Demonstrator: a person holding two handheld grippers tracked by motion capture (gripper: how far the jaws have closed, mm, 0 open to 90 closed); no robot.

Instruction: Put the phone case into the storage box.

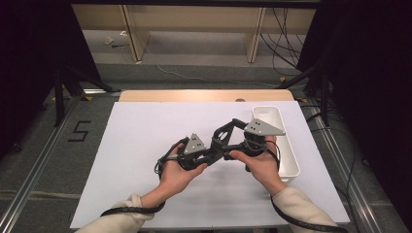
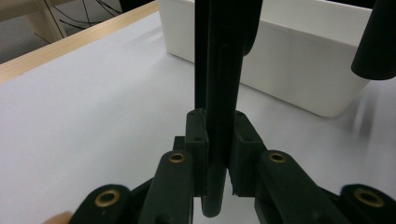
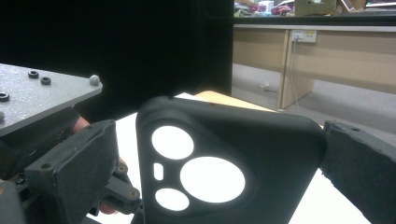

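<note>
Left gripper: clenched edge-on on the black phone case — thin rim could slip.
Right gripper: jaws flank the case; contact unclear.
Case: above the white table, near the white bin — a drop risk.

Black phone case, white bin, white tabletop, grey gripper plates

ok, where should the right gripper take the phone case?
Probably by its two opposite rims, coming face-on at the back. The phone case stands broadside between the right gripper fingers, which already flank it. The left gripper pinches its thin wall edge-on, so the flat faces are taken. Stay on solid rim, off the camera cutouts.
</note>
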